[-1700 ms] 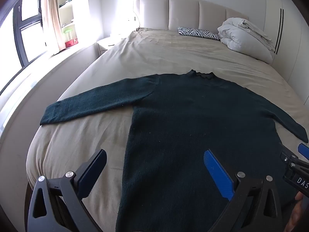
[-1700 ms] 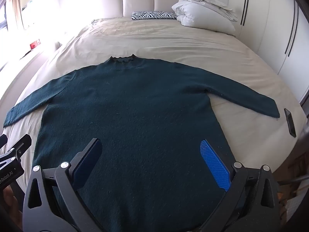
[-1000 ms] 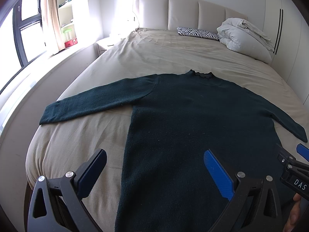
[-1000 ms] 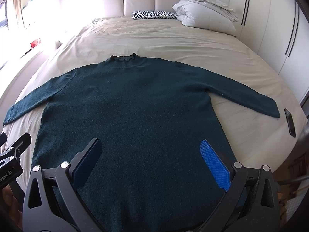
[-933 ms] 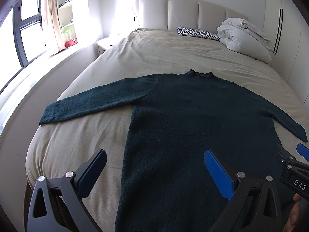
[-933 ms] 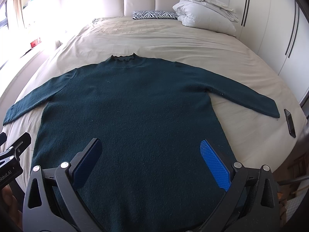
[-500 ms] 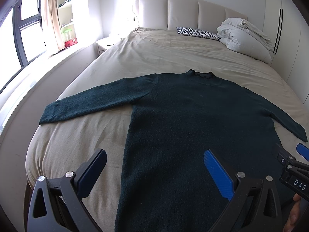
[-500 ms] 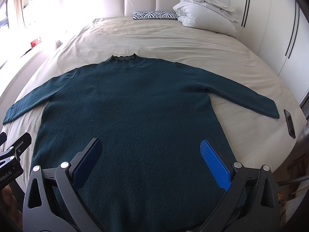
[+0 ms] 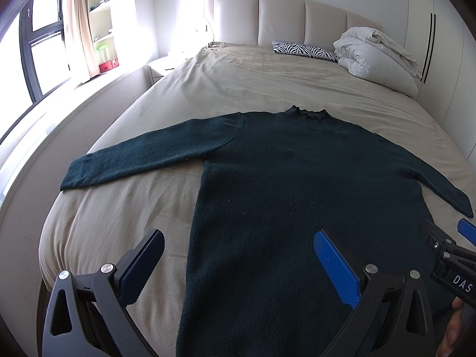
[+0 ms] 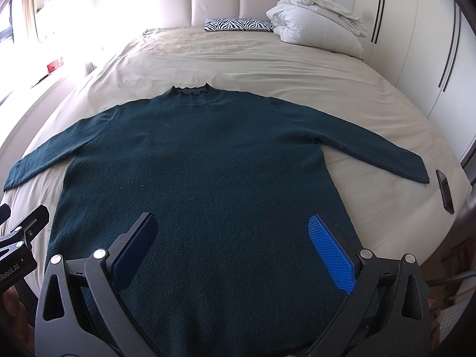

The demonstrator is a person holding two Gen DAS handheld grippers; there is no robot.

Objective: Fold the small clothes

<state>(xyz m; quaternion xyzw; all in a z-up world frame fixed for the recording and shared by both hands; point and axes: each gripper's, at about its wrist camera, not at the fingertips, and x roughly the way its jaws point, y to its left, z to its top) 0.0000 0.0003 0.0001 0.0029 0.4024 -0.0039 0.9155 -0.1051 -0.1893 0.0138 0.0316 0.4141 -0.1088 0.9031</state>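
Note:
A dark green long-sleeved sweater (image 9: 297,184) (image 10: 202,166) lies flat on the beige bed, collar toward the headboard and both sleeves spread out. My left gripper (image 9: 238,255) is open above the sweater's lower left part, straddling its left side edge. Over the lower middle of the sweater, my right gripper (image 10: 232,238) is open too. Nothing is between either pair of blue fingers. Each gripper shows at the edge of the other's view.
A black phone (image 10: 445,191) lies near the bed's right edge past the right cuff. A zebra-print pillow (image 9: 305,50) and a bunched white duvet (image 9: 377,56) sit by the headboard. A window ledge (image 9: 59,113) runs along the left, wardrobes along the right.
Both grippers have crept very slightly; the sweater lies as before and both stay open.

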